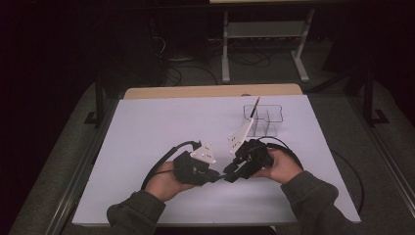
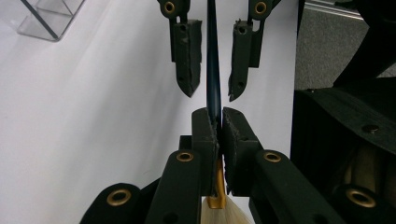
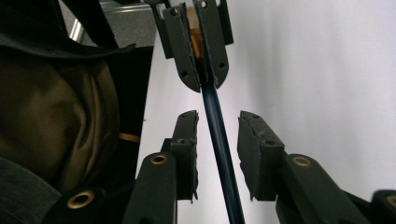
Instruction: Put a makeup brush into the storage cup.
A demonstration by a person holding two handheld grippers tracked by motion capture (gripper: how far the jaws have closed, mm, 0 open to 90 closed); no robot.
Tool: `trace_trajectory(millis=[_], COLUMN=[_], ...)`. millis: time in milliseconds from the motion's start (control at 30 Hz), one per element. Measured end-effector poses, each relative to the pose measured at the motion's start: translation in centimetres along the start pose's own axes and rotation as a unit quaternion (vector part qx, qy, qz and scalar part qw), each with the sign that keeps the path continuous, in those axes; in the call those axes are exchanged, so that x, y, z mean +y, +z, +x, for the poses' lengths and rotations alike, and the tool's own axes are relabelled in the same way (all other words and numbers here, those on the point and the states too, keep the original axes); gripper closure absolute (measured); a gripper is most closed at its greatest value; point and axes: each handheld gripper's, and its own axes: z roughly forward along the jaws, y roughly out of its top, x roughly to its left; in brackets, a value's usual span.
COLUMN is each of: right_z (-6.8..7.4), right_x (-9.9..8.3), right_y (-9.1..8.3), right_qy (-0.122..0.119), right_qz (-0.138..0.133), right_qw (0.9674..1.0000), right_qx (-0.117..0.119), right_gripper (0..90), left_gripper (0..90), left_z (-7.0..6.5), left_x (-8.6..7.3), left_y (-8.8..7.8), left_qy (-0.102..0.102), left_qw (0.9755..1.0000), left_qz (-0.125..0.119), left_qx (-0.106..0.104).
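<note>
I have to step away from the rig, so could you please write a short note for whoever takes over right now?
Left tool: shut on the paintbrush, gripping the dark blue handle just above the gold ferrule, bristles toward the hand.
Right tool: open, its pads on either side of the same handle without touching it.
Both tools meet low over the white table, in front of the person. The clear organizer stands at the far right with another brush upright in it.
Done: brush picked up by the left tool.
Left: close the right tool on the handle, release the left; probably place the brush in the organizer.
</note>
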Motion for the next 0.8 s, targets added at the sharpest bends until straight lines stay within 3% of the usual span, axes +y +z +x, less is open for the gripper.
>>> trace_trajectory(millis=[333, 500, 800], right_z=[0.30, 0.45, 0.60], right_x=[0.00, -0.12, -0.60], right_y=[0.40, 0.44, 0.49], right_qy=[-0.013, -0.020, -0.024], right_qz=[0.014, 0.012, 0.008], right_qw=[0.9998, 0.9996, 0.9996], right_qx=[0.008, 0.016, 0.010], right_gripper=[80.5, 82.6, 83.0], left_gripper=[84.1, 83.6, 78.9], left_z=[-0.09, 0.02, 0.07], left_x=[0.04, -0.05, -0.43], left_y=[0.07, 0.14, 0.11], left_qy=[0.010, 0.010, 0.005], left_qw=[0.9999, 0.9998, 0.9997], left_qz=[0.002, 0.000, 0.007], left_qx=[-0.008, -0.016, -0.023])
